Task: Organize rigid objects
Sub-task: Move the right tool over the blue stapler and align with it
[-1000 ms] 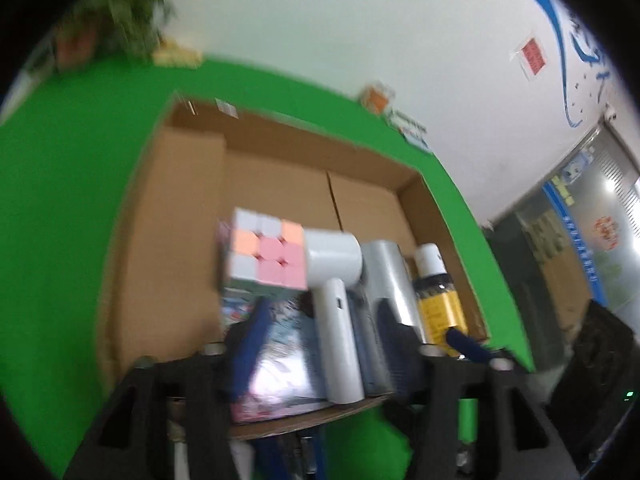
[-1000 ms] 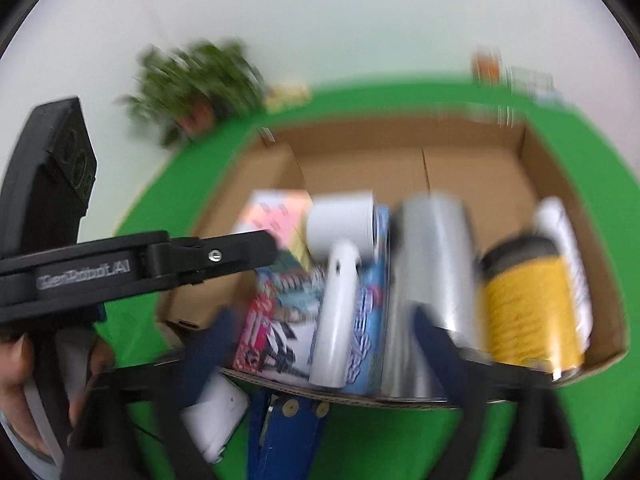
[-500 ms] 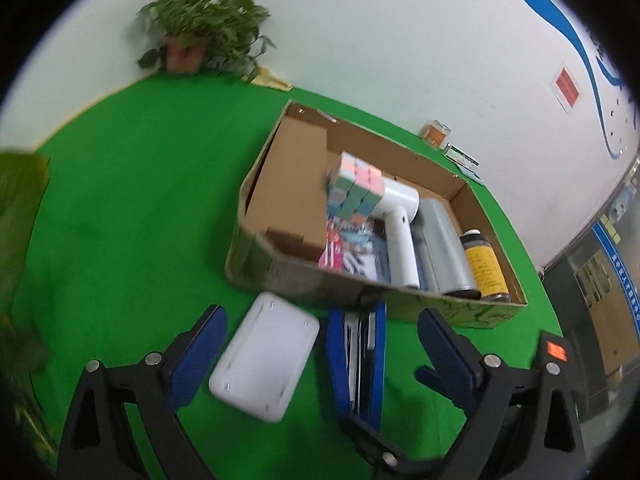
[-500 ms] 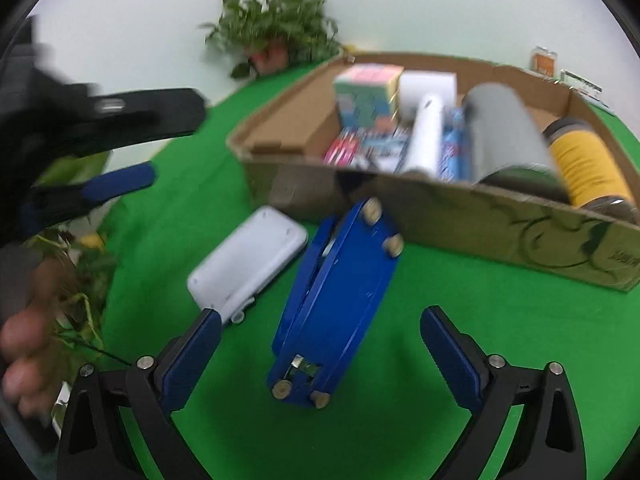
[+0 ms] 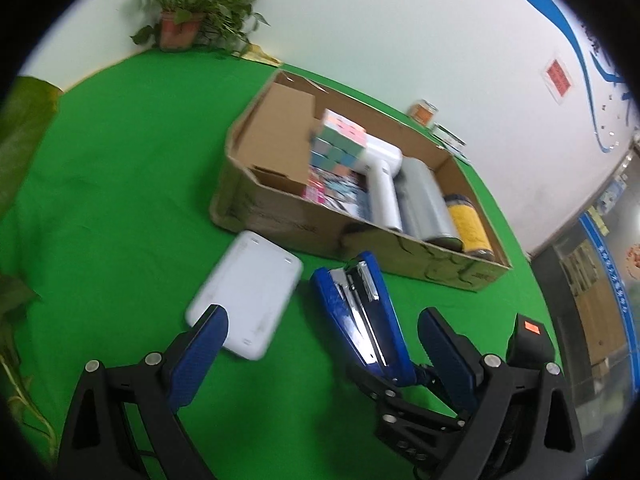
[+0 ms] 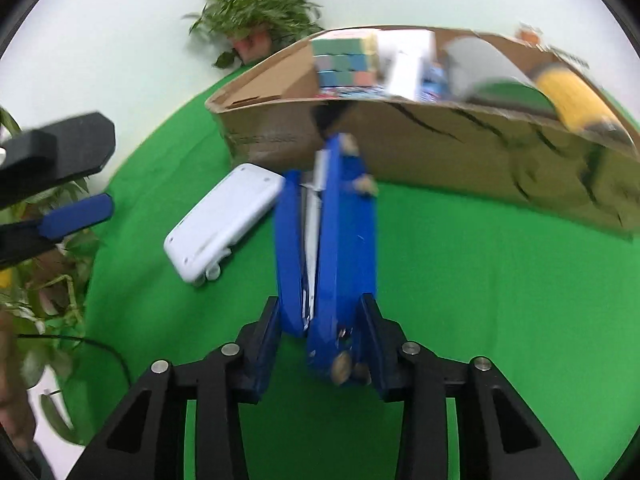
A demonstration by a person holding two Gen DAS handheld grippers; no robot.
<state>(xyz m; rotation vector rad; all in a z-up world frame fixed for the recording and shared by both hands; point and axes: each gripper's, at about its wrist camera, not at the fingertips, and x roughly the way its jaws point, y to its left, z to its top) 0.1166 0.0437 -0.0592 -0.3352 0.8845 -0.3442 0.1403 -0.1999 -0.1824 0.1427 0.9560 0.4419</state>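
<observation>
Green felt surface [image 6: 480, 280]; right gripper [image 6: 320, 340] clamping glossy blue stapler [image 6: 344, 240].

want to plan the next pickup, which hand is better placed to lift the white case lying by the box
Left. The left gripper is open and empty, one blue finger right at the white case. The right gripper has just closed onto the blue stapler.

Bright, even indoor light, soft shadows only. Heavy fisheye bending, black vignette at corners of both views. Motion blur across right wrist view, worst on cardboard box [image 6: 460, 148] and its contents; left wrist view sharper, slight smear on white case [image 5: 248, 296].
</observation>
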